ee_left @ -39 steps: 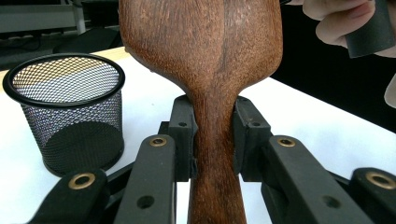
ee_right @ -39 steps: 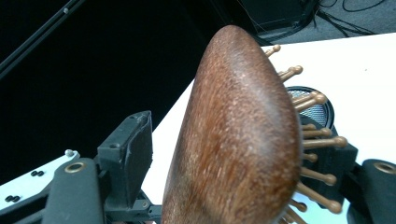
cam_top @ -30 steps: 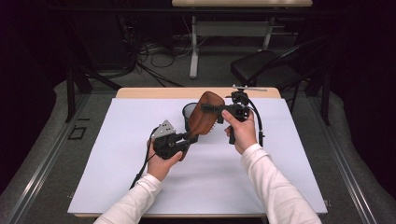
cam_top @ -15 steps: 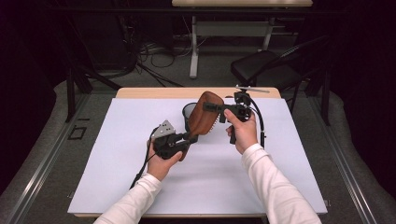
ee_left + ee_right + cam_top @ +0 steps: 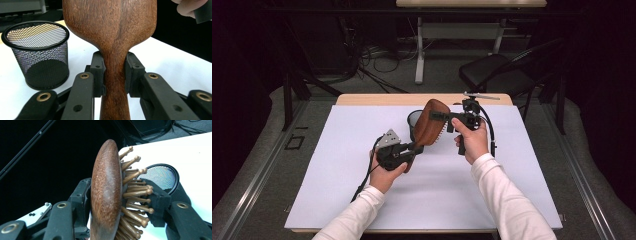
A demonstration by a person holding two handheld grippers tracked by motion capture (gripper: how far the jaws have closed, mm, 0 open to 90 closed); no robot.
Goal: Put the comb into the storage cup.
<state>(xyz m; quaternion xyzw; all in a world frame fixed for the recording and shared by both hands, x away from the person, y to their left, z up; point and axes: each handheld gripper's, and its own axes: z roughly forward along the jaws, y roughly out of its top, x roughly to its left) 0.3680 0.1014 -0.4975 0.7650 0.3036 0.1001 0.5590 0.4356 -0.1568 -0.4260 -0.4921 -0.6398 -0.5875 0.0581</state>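
Observation:
A brown wooden hairbrush [image 5: 428, 125] is held above the white table, tilted up and away from the person. My left gripper [image 5: 414, 147] is shut on its narrow handle [image 5: 113, 82], one pad on each side. My right gripper [image 5: 438, 116] is shut on the brush head [image 5: 106, 190]: one pad lies on the smooth wooden back, the other presses into the wooden bristles [image 5: 136, 192]. A black mesh cup [image 5: 413, 119] stands upright on the table just behind the brush, seen as the mesh cup [image 5: 37, 55] at left and the mesh cup [image 5: 162, 176] behind the bristles.
The white table top [image 5: 337, 165] spreads wide on both sides of the hands. A bare wooden strip [image 5: 377, 99] runs along its far edge. Beyond the table stand a black chair [image 5: 497, 72] and a desk frame with cables on the floor.
The right gripper has shifted very slightly at the brush head. The left gripper, the brush and the cup stay where they were.

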